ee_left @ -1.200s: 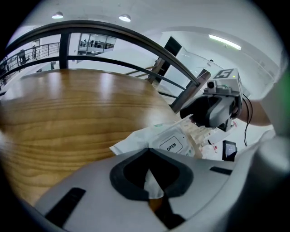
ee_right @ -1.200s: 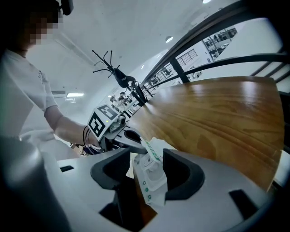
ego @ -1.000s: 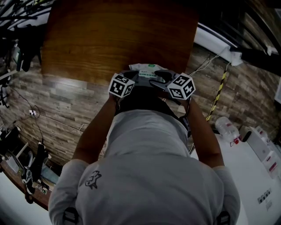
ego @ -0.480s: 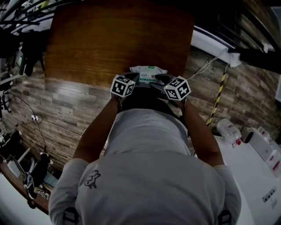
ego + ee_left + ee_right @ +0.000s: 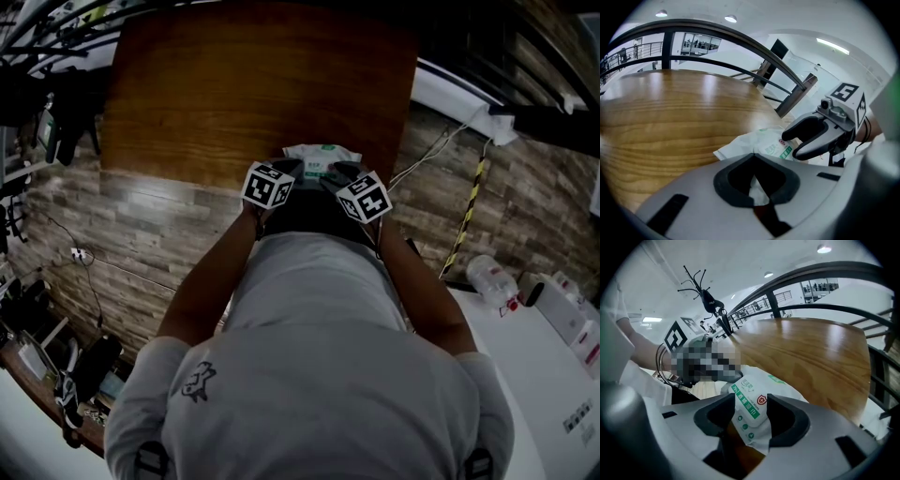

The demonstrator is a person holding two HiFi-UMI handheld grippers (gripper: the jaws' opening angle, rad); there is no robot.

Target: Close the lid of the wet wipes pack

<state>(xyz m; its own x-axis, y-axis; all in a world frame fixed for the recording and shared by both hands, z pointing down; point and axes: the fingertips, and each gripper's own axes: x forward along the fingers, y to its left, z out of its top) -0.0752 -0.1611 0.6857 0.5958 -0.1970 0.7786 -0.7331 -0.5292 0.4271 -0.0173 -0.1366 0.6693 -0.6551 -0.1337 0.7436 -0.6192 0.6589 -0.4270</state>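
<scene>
Grip comes from both sides: left tongs (image 5: pixel 756 191) pinch shut on a white corner of the wet wipes pack (image 5: pixel 757 143), right tongs (image 5: pixel 751 417) clamp its printed end, likely steadying it at the bench (image 5: pixel 670 122) edge; lid state unclear

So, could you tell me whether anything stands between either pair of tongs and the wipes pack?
Nothing visible does. The left tongs are shut on a corner of the pack, and the right tongs are shut on its other end, at the near edge of the table.
</scene>
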